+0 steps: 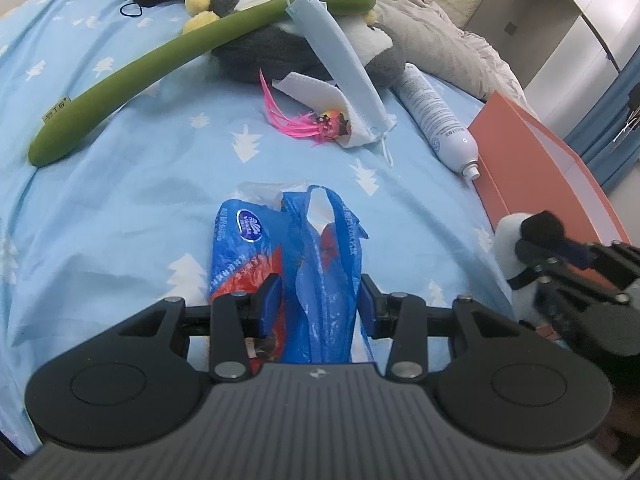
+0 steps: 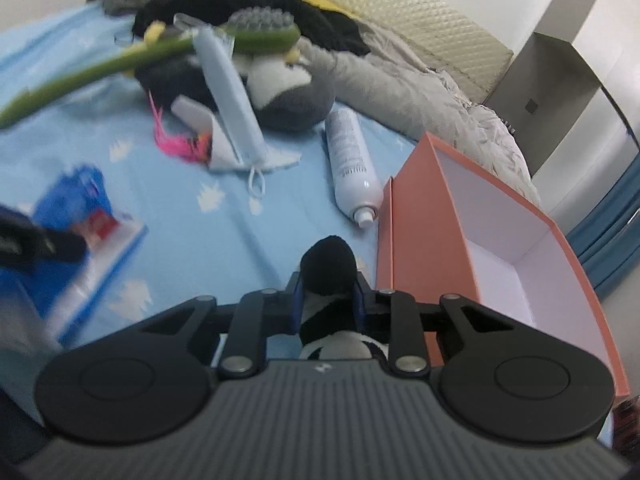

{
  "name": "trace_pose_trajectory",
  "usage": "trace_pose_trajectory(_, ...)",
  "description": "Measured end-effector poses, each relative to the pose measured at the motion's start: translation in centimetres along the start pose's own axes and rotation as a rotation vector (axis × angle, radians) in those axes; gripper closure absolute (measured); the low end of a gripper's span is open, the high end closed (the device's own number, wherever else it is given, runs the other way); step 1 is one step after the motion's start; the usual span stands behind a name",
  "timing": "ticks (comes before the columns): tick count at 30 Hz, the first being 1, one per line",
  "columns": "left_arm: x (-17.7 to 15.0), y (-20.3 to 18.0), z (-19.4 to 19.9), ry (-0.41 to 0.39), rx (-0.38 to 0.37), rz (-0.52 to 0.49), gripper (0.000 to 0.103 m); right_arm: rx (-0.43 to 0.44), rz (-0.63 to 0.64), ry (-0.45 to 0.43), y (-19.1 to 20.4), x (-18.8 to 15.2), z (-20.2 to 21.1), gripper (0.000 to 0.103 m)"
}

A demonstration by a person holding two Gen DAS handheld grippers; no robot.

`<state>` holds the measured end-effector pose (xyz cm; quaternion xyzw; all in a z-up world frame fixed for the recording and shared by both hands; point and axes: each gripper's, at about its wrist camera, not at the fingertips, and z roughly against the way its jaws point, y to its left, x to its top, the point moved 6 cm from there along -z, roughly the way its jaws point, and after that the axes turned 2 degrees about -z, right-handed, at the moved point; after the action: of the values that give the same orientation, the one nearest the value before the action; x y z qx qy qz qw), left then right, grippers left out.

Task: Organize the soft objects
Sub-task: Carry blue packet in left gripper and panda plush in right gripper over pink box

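A blue plastic bag (image 1: 324, 256) around a blue and red tissue pack (image 1: 240, 248) lies on the light blue bedsheet (image 1: 120, 208). My left gripper (image 1: 320, 298) is shut on it, one pad on each side. A small black and white plush toy (image 2: 329, 264) sits between the pads of my right gripper (image 2: 328, 298), which is shut on it and holds it just above the sheet. In the left wrist view the same plush toy (image 1: 510, 236) and the right gripper (image 1: 536, 268) show at the right edge. An open orange box (image 2: 416, 248) stands right beside the toy.
A green long-handled massage brush (image 1: 160, 64), a grey penguin plush (image 1: 384, 56), a blue face mask (image 1: 344, 68), a pink feathered toy (image 1: 304, 124) in white paper and a white spray bottle (image 1: 436, 116) lie further up the bed. Grey bedding (image 2: 400, 88) is bunched behind.
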<state>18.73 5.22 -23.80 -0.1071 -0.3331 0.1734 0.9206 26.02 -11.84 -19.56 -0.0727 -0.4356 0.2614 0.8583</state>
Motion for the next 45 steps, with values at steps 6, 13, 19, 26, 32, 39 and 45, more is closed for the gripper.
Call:
trace_pose_trajectory(6, 0.2, 0.1, -0.3, -0.005, 0.016, -0.011, 0.059, 0.161, -0.172, 0.005, 0.0, 0.6, 1.9, 0.075)
trace_pose_trajectory(13, 0.4, 0.0, -1.1, -0.009, 0.061, -0.053, 0.086, 0.282, -0.309, 0.083, 0.9, -1.4, 1.4, 0.075)
trace_pose_trajectory(19, 1.2, -0.1, -0.1, -0.04, 0.066, -0.067, 0.096, 0.301, -0.37, 0.082, 0.2, -1.9, 2.0, 0.075)
trace_pose_trajectory(26, 3.0, -1.8, 2.4, -0.086, 0.029, -0.096, 0.096, 0.329, -0.425, 0.031, -1.5, -0.8, 3.3, 0.075)
trace_pose_trajectory(32, 5.5, -4.6, 5.2, -0.132, -0.037, -0.125, 0.096, 0.331, -0.459, -0.053, -4.0, 1.4, 5.5, 0.075)
trace_pose_trajectory(39, 9.5, -9.5, 7.8, -0.193, -0.141, -0.173, 0.096, 0.301, -0.476, -0.161, -8.1, 5.1, 7.7, 0.075)
trace_pose_trajectory(45, 13.1, -14.9, 9.6, -0.262, -0.215, -0.26, 0.096, 0.269, -0.509, -0.217, -12.0, 7.9, 8.4, 0.075)
